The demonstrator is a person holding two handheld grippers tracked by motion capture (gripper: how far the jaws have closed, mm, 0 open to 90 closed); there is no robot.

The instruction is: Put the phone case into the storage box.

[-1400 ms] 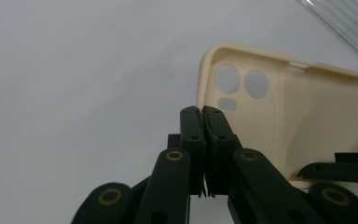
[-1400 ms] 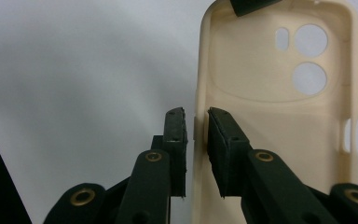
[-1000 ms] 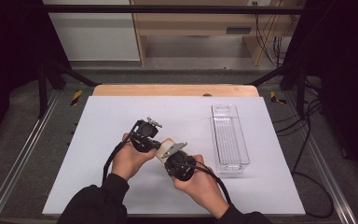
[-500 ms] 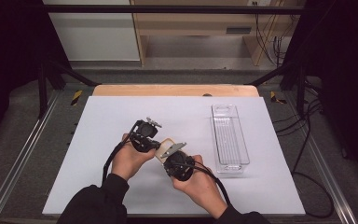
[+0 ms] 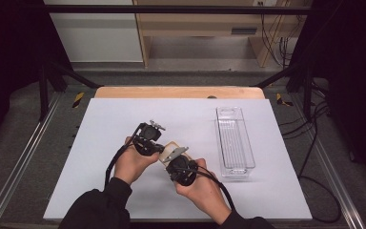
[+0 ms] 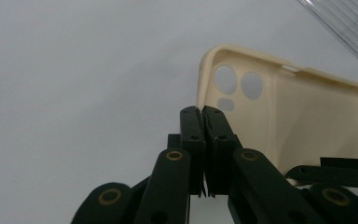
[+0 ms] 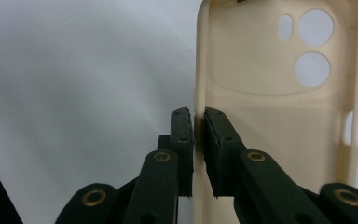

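A cream phone case [image 5: 171, 145] with camera cut-outs is held just above the white table between my two grippers. In the left gripper view, the left gripper [image 6: 201, 112] is shut on the case [image 6: 303, 116] at its rim beside the round cut-outs. In the right gripper view, the right gripper [image 7: 194, 114] pinches the long side wall of the case [image 7: 270, 112], open side facing the camera. From above, the left gripper [image 5: 159, 146] sits left of the case and the right gripper [image 5: 172, 158] just below it, both near the table's middle front.
A clear ribbed plastic tray [image 5: 236, 143] lies lengthwise on the right of the white table [image 5: 100, 124], and its corner [image 6: 345, 23] appears in the left gripper view. A wooden strip [image 5: 178, 91] runs along the far edge. Cables trail from both grippers.
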